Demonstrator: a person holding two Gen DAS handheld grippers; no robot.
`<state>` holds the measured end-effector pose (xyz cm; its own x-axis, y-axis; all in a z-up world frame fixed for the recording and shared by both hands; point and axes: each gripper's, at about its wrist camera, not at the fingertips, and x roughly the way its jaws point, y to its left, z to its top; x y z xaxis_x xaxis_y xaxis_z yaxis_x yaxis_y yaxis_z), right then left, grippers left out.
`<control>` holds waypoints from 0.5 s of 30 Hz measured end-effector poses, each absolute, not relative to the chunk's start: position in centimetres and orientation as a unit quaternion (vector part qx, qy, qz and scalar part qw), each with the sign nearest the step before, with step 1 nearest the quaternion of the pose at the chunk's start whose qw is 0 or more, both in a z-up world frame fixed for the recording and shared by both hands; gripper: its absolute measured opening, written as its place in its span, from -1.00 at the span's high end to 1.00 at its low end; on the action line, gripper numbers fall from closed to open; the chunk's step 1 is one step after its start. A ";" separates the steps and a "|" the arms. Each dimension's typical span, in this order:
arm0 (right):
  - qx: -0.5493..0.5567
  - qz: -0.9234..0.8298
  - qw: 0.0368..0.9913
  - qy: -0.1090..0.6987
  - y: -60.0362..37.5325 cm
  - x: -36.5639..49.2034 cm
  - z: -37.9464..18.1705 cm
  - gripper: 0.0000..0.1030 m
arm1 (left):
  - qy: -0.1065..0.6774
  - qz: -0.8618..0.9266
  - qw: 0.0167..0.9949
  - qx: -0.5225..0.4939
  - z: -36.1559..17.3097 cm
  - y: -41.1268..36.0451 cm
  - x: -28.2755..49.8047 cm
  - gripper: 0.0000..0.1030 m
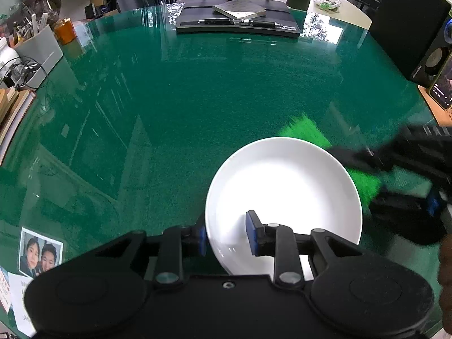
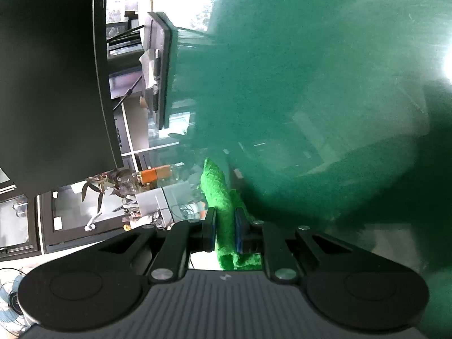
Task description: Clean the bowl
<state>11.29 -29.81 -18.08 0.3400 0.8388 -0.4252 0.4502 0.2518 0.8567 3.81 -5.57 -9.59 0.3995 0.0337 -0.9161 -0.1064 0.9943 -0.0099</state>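
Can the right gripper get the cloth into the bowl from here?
Probably yes. The right gripper holds the green cloth beside the white bowl, whose open inside is blocked only near the left gripper clamping its rim.

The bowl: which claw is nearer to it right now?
Left. The left claw is clamped on the bowl rim; the right claw, holding the green cloth, is beside its far edge.

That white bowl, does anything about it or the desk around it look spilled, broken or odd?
Nothing stands out. The white bowl looks bare and whole, its near rim pinched by the left gripper. The right gripper holds a green cloth beside it. The green desk shows no spill.
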 end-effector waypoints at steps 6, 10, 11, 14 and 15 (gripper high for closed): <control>0.590 0.195 0.566 0.542 -29.5 12.1 -17.6 0.72 | 0.548 0.038 0.835 -0.033 -9.6 -5.6 4.0 0.47; 0.595 0.183 0.554 0.553 -30.8 11.5 -18.1 0.72 | 0.549 0.037 0.835 -0.031 -9.7 -5.8 4.1 0.47; 0.595 0.182 0.554 0.553 -30.5 11.6 -18.2 0.72 | 0.548 0.037 0.835 -0.031 -9.7 -5.8 4.0 0.47; 0.593 0.183 0.558 0.550 -29.4 12.2 -18.4 0.72 | 0.548 0.037 0.835 -0.029 -9.7 -5.8 3.9 0.47; 0.593 0.186 0.560 0.548 -29.1 12.4 -18.4 0.72 | 0.548 0.037 0.835 -0.029 -9.7 -5.8 3.9 0.47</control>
